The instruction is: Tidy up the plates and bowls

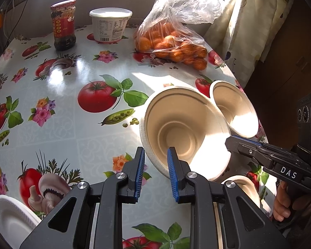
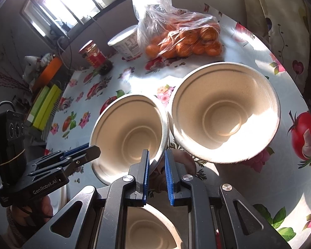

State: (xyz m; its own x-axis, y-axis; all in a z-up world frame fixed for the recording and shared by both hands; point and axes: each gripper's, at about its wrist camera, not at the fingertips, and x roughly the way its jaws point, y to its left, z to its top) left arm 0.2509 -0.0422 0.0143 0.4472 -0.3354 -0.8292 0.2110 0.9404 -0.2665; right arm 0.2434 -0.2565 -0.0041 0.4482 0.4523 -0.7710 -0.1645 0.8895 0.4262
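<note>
Three beige paper bowls are in view. The nearest bowl (image 1: 184,130) (image 2: 130,134) is tilted off the table. My left gripper (image 1: 155,161) has its jaws open around this bowl's near rim, one finger inside and one outside. My right gripper (image 2: 157,161) has its jaws either side of the same bowl's opposite rim, with a gap. It also shows in the left wrist view (image 1: 236,143). A second bowl (image 1: 234,108) (image 2: 226,112) sits just behind. A third bowl (image 2: 151,228) (image 1: 244,186) lies below my right gripper. A white plate (image 1: 10,215) lies at the table's near left.
A fruit-print tablecloth (image 1: 72,124) covers the table. At the back stand a red-labelled jar (image 1: 63,25), a white tub (image 1: 111,23) and a plastic bag of oranges (image 1: 172,41). A curtain (image 1: 248,31) hangs at the right. Green boxes (image 2: 45,105) lie off the table's left.
</note>
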